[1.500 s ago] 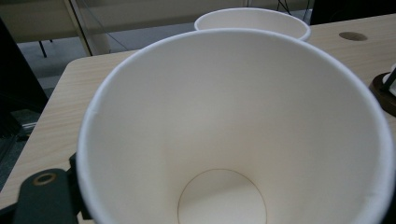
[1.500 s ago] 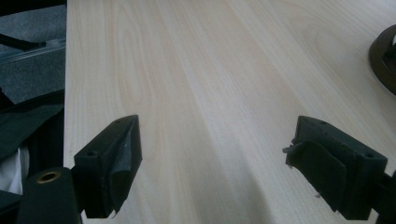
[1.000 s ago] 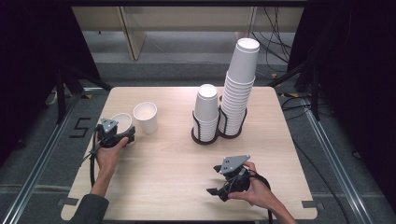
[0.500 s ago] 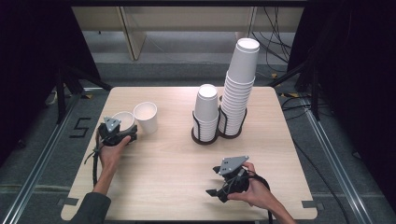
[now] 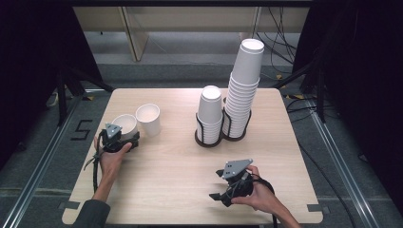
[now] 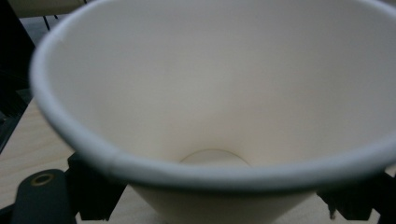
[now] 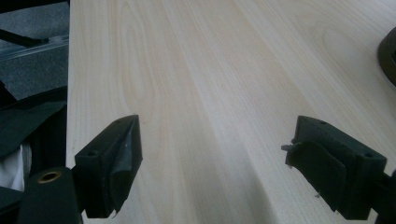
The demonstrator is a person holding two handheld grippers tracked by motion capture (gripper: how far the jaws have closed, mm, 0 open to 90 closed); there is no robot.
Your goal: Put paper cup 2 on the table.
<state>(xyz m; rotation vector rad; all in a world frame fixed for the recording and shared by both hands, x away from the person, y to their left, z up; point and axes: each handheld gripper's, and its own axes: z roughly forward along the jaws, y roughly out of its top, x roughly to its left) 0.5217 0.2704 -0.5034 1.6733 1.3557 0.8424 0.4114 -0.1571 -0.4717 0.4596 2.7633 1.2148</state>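
Note:
An upright white paper cup [image 5: 125,123] stands near the table's left edge, and its open mouth [image 6: 210,93] faces the left gripper view. My left gripper [image 5: 119,138] [image 6: 215,205] has its jaws on either side of the cup's lower wall; they have just been closing and now grip it. A second white cup [image 5: 148,118] stands just to its right. Near the front edge my right gripper [image 5: 223,190] [image 7: 215,163] lies low over bare wood, jaws wide apart with nothing between them.
A black double holder [image 5: 209,138] at the table's middle back carries a short stack of upturned cups [image 5: 210,109] and a much taller stack [image 5: 244,85]. Bare wooden tabletop [image 5: 176,166] lies between the two hands. Dark floor and cables surround the table.
The left hand has shifted only slightly at the cup. The right hand and its gripper have kept still.

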